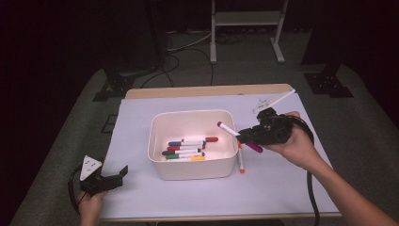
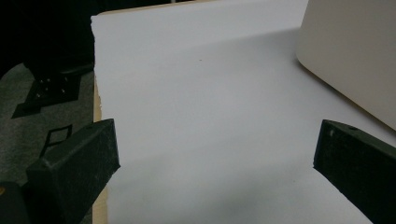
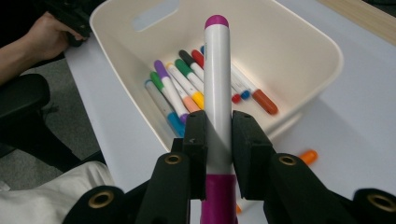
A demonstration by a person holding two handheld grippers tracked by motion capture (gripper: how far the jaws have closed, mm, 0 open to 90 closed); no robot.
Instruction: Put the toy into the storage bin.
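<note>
1. Gripping a white marker with magenta ends (image 3: 217,88), the right gripper (image 1: 246,136) has its two black jaws pressed on the barrel from either side; the marker sits lifted off the table, just beside the right wall of the bin, its far tip over the rim.
2. The cream bin (image 1: 157,141) stands mid-table and holds a loose heap of coloured markers (image 1: 188,148) on its floor, with red, blue, green, purple and yellow caps showing.
3. An orange-tipped marker (image 1: 241,160) lies on the white table sheet (image 1: 282,188) just outside the bin's right wall, below the held marker.
4. The bin's right wall stands between the held marker and the heap inside.
5. The left gripper (image 1: 115,178) rests at the near left corner of the sheet, well apart from the bin, its jaws spread wide with bare sheet between them.
6. A dark floor stand (image 2: 49,88) sits beyond the table's left edge.
</note>
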